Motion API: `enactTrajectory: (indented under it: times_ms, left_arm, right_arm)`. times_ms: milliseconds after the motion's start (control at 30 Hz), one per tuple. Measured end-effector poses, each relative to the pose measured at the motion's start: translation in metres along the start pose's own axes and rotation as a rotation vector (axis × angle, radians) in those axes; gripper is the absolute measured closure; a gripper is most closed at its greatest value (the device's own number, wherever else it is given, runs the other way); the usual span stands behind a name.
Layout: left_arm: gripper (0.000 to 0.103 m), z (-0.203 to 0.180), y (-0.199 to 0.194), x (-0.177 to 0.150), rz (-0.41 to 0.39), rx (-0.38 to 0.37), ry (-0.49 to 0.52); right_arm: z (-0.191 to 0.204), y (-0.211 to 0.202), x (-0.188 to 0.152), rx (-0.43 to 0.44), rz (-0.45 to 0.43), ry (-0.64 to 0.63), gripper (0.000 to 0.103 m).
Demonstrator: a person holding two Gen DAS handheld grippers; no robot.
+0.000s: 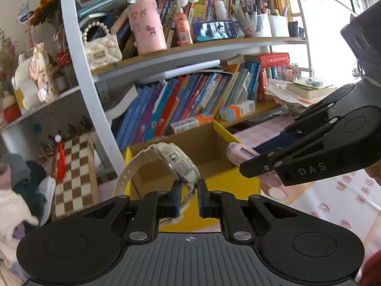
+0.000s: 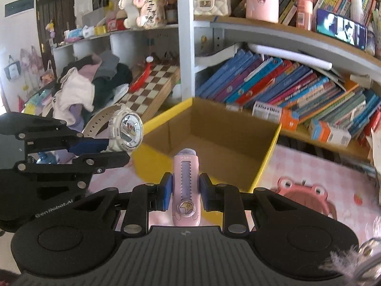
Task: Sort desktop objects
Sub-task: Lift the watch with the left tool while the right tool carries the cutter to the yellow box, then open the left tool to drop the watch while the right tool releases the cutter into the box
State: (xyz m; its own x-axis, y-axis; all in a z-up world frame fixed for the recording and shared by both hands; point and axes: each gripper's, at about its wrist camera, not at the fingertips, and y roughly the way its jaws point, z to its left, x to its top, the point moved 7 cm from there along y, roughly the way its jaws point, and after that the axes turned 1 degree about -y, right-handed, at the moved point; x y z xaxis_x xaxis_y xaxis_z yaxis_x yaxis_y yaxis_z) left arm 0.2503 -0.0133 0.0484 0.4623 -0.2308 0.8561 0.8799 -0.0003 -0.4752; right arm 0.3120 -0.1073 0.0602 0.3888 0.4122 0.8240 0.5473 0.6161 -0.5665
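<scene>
My left gripper [image 1: 188, 196] is shut on the strap of a cream-white wristwatch [image 1: 177, 160] and holds it up in front of an open yellow cardboard box [image 1: 238, 140]. The watch [image 2: 125, 128] and left gripper [image 2: 114, 152] also show at the left of the right wrist view. My right gripper [image 2: 185, 190] is shut on a pink retractable eraser [image 2: 185, 186], held just before the near edge of the box [image 2: 269, 155]. In the left wrist view the right gripper [image 1: 247, 162] comes in from the right with the eraser [image 1: 238, 153] beside the box.
A bookshelf with leaning books [image 1: 190, 104] stands behind the box. A chessboard [image 1: 73, 171] and a pile of clothes [image 2: 85, 83] lie to the left. The desk has a pink patterned cover [image 2: 309, 190]. A phone [image 1: 214, 31] plays on the upper shelf.
</scene>
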Motion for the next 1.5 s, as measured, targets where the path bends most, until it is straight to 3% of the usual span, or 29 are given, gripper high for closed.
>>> enactTrajectory:
  times_ms: [367, 800, 1333, 1500]
  left_arm:
    - [0.091, 0.025, 0.068, 0.024, 0.043, 0.023, 0.014]
    - [0.09, 0.035, 0.16, 0.0, 0.242, -0.014, 0.002]
    - [0.09, 0.047, 0.2, -0.026, 0.457, -0.07, -0.154]
    - [0.09, 0.042, 0.196, -0.029, 0.472, -0.09, -0.163]
  right_arm:
    - [-0.04, 0.063, 0.035, 0.002, 0.017, -0.066, 0.08]
    - [-0.051, 0.159, 0.014, 0.046, 0.209, -0.189, 0.08]
    - [-0.047, 0.197, 0.005, 0.097, 0.364, -0.335, 0.08]
    - [-0.045, 0.196, 0.001, 0.13, 0.386, -0.365, 0.08]
